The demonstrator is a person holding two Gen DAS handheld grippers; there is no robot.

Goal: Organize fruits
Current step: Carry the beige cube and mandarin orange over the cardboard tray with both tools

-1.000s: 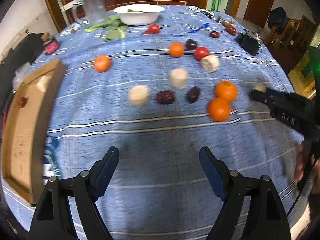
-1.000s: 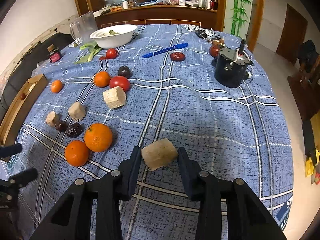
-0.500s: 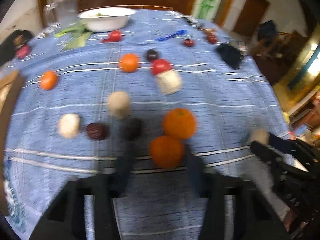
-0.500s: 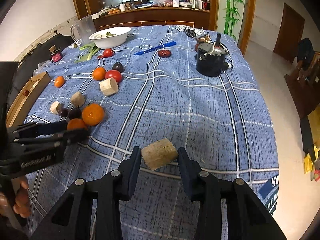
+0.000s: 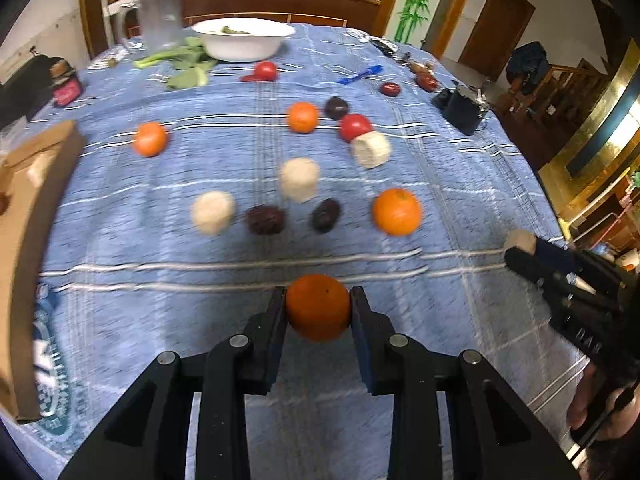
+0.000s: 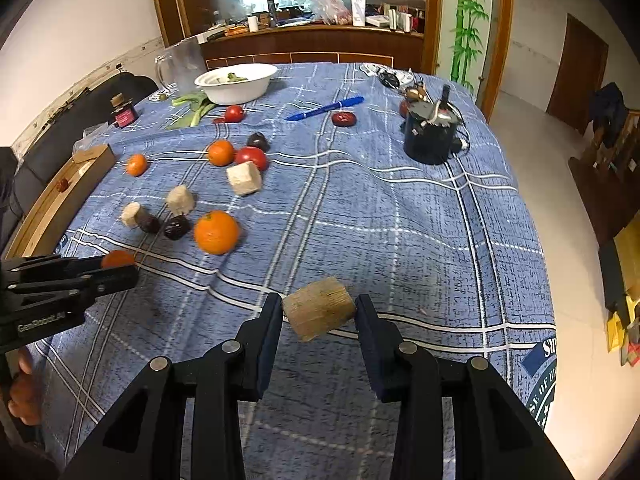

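Note:
My left gripper (image 5: 318,306) is shut on an orange (image 5: 318,307) and holds it above the blue cloth; it also shows at the left of the right wrist view (image 6: 120,266). My right gripper (image 6: 318,312) is shut on a tan cut fruit chunk (image 6: 319,307), seen at the right of the left wrist view (image 5: 519,241). On the cloth lie a second orange (image 5: 397,211), two dark dates (image 5: 265,219), pale chunks (image 5: 213,212), tomatoes (image 5: 354,127) and small oranges (image 5: 149,139).
A wooden tray (image 5: 24,216) sits at the table's left edge with a date and a chunk in it. A white bowl (image 5: 242,38), greens and a glass jug stand at the back. A black pot (image 6: 430,136) and a blue pen (image 6: 326,108) lie at the right.
My left gripper swung right to the near orange, shut on it and lifted it back towards me. My right gripper kept its chunk and rose a little.

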